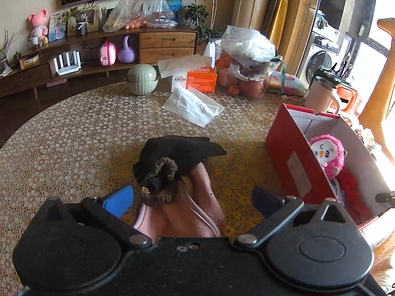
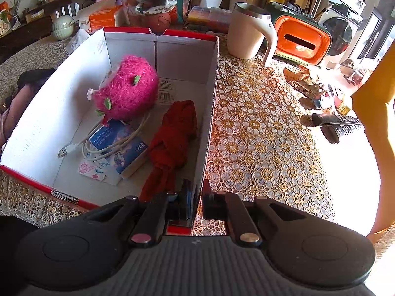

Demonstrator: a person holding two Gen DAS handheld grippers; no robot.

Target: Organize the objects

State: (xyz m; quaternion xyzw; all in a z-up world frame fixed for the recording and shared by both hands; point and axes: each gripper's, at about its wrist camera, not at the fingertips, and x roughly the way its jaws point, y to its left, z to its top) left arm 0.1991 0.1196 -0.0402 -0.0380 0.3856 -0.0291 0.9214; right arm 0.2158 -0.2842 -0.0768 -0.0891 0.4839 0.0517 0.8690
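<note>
On the lace-covered table [image 1: 74, 128], black cloth [image 1: 182, 150] over pink cloth [image 1: 195, 212], scrunchie-topped.

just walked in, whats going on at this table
A person is tidying loose things into a red box with two handheld claws. The right claw is shut on the box's near wall, holding it. The left claw is open over a pile of gloves and a scrunchie on the table, not gripping yet. A pink plush, cable and red cloth are already in the box.
</note>
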